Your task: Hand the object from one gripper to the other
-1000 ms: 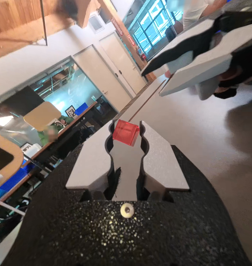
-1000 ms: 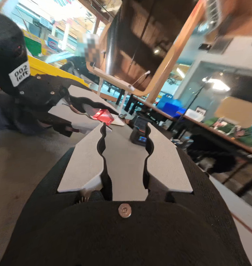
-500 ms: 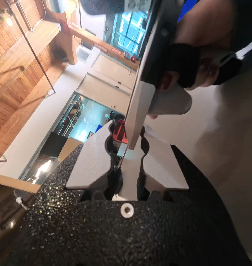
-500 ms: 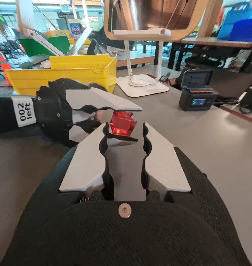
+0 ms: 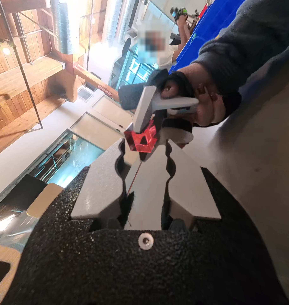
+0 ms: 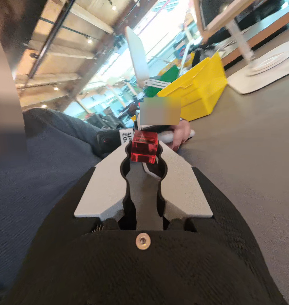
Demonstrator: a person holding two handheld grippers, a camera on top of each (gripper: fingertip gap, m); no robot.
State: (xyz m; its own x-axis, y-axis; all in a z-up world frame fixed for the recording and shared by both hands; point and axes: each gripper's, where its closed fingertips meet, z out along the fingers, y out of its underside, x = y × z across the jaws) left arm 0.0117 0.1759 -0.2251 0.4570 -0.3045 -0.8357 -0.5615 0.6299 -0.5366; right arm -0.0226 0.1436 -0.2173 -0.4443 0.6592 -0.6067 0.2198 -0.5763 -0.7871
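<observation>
The right claw (image 6: 144, 149) pinched the red cube (image 6: 144, 149) at its tips. The left wrist view showed the left claw (image 5: 144, 142) spread, cube just beyond its tips. Only the right view showed a yellow bin (image 6: 195, 97) farther ahead, and open counter (image 6: 247, 156) to its right.

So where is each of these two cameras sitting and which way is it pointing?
Left wrist view: sits on the left gripper, looks along its open fingers, rolled sideways toward ceiling and doors; shows the right gripper, the hand holding it and the sleeve.
Right wrist view: sits on the right gripper, looks low across the grey table toward a yellow bin; shows a blue sleeve and the left gripper's body.
Shared: the red cube, clamped by the right gripper.
</observation>
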